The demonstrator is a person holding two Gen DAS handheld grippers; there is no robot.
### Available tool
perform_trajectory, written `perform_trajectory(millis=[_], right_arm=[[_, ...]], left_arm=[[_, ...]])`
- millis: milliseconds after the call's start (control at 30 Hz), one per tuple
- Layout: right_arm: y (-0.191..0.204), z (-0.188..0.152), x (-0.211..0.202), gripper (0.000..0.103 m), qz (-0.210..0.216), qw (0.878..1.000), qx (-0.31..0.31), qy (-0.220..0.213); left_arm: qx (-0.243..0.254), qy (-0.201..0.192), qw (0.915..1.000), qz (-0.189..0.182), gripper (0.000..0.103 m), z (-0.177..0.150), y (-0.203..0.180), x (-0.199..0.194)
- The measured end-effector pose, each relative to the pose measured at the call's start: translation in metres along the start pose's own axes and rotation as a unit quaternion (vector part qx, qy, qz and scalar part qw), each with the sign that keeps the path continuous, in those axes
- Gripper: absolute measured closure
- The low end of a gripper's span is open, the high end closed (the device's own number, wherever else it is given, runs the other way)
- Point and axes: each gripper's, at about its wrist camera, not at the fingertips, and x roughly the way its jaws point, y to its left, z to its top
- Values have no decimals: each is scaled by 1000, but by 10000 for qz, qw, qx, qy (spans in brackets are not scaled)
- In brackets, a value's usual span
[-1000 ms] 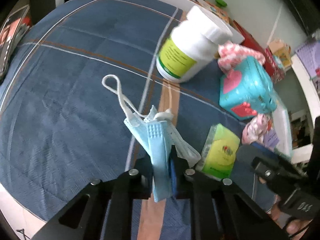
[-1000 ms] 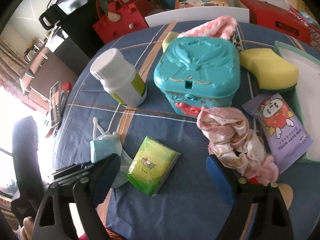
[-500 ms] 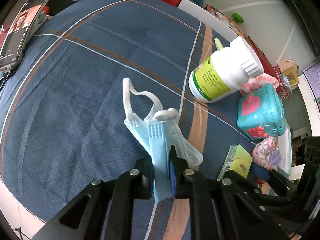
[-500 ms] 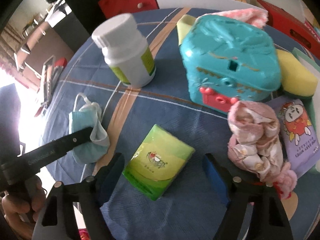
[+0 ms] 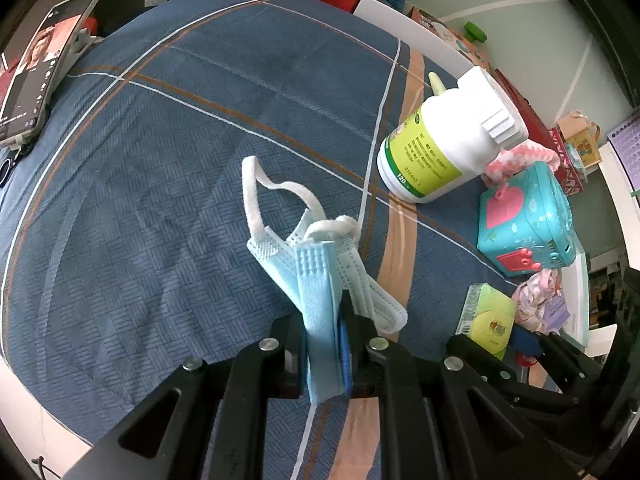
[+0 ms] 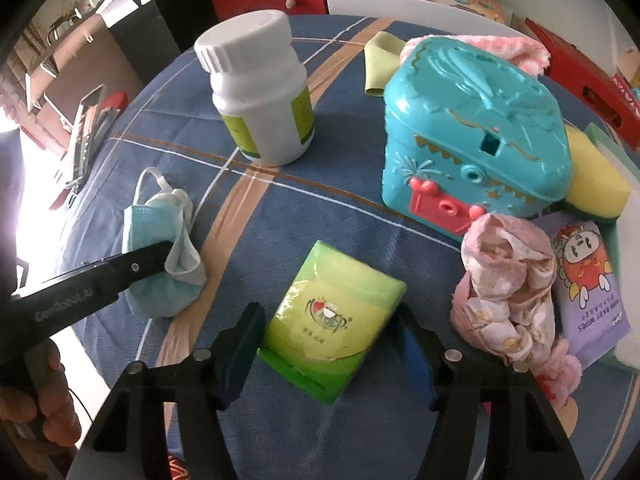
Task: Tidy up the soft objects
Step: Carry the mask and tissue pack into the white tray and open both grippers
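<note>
Two tools are at work over the blue plaid tabletop [image 5: 168,184]. Left tool [image 5: 325,344] is clenched on the folded blue face mask [image 5: 316,280], whose loose ear loop [image 5: 264,192] trails ahead of its tips; that loop could snag the white bottle [image 5: 448,148] ahead to the right and tip it. Right tool [image 6: 332,344] is spread wide, its fingers either side of the green tissue pack [image 6: 332,320]. Closing off-centre could squeeze the pack out sideways, into the pink cloth bundle [image 6: 508,292] just right of it.
</note>
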Motion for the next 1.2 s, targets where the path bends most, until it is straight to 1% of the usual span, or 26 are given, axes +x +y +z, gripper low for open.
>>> perform_trajectory(millis=[200,267,367,500,600,733,867,967,1067,1200], right_arm=[[-6,-4,-3,38,74,9999,101,-37],[-10,-5,-5,39,117,9998,170,-54],[-16,-8,-10,39,215,9993,276,-115],[-27,-11,-26,39,401,9980,409,-268],[-31,-15,-41,39,556,9962,538,-402],[-44,-15,-81,39,728,9919,691,-783],[-74,4,-134,39,461,9879,781,-1262],[-97,11,-165,39,70,9834,952,-1544],[-130,13,-189,39,-266,9789,1083,-1713],[-169,19,-202,39,-802,9731,1285,-1734]], left_arm=[[56,95,9998,154,91,6,-12,2],[53,90,9999,116,93,6,-15,0],[-11,56,10000,-45,94,7,-20,-6],[112,-150,9997,-146,94,10,-35,-27],[266,-482,9981,-283,94,18,-53,-57],[549,-909,9930,-516,94,31,-86,-94],[909,-1091,9873,-709,94,45,-126,-114],[1245,-1148,9824,-791,94,56,-164,-119],[1601,-1139,9768,-853,94,57,-196,-117],[1927,-955,9717,-974,94,63,-245,-101]])
